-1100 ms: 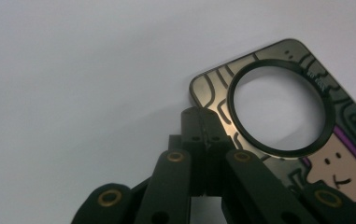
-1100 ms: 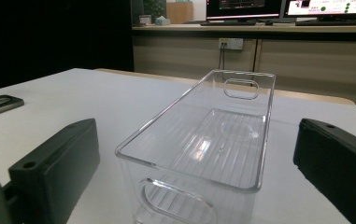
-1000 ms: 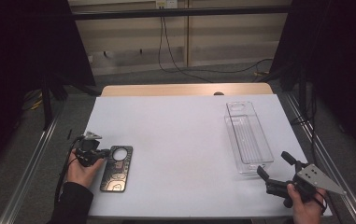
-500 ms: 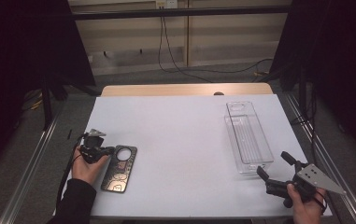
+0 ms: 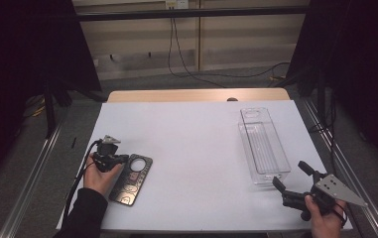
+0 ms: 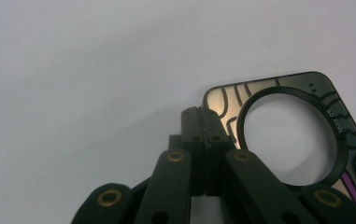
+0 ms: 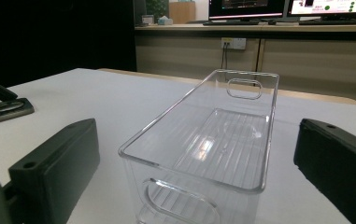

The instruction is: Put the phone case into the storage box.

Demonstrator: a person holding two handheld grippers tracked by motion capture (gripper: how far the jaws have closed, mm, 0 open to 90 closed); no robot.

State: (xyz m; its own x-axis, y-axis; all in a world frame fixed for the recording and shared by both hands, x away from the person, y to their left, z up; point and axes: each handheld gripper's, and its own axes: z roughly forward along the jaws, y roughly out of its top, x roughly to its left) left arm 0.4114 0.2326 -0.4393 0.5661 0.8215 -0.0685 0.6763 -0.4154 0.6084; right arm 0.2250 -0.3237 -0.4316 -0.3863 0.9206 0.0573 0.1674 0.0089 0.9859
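Risk: left gripper (image 6: 202, 122), jaws closed empty at edge of thin dark plate (image 5: 132, 179), may shove it; right gripper (image 5: 291, 176) wide open before clear bin (image 7: 203, 144).

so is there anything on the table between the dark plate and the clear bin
Nothing visible. Bare white table lies between the dark plate at the left gripper and the clear bin. The open right gripper sits just short of the bin's near end.

Plate (image 5: 132, 179) on table (image 5: 191, 144) at left, bin (image 5: 263, 145) at right
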